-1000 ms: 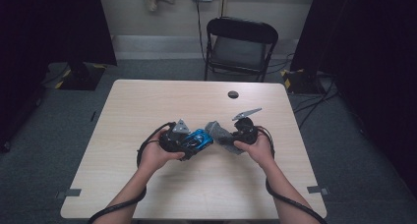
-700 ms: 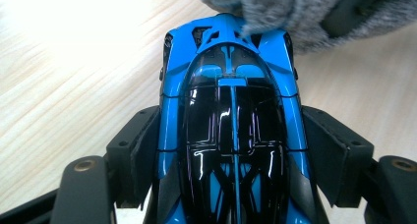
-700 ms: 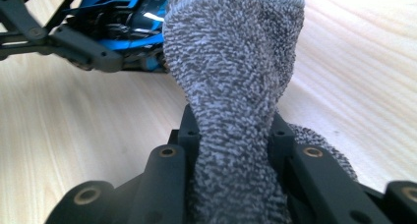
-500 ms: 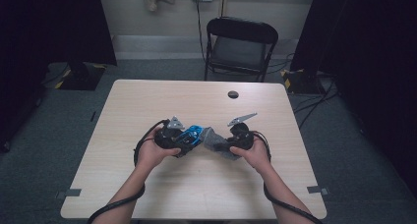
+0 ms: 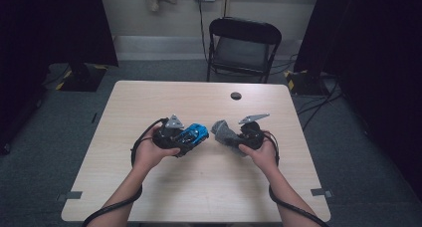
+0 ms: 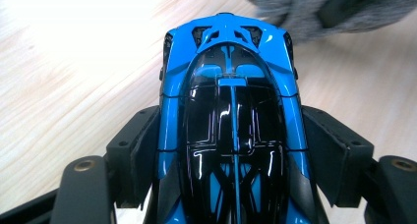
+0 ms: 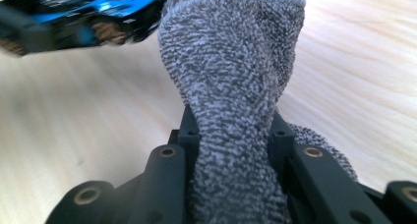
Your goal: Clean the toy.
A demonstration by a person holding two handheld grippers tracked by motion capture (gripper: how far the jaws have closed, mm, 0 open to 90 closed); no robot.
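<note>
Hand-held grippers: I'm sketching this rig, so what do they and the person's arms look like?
Each hand-held gripper, left and right, is black with two blocky black jaws with brass-coloured pivot bushings. A grey three-cornered plate sits on top of each, and a black cable trails back along each forearm. The forearms are bare, no sleeves showing.

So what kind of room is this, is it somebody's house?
Probably not a house: it looks like a lab or recording room. A bare wooden table stands on grey carpet between black curtains, with a folding chair, floor cables and tape marks.
</note>
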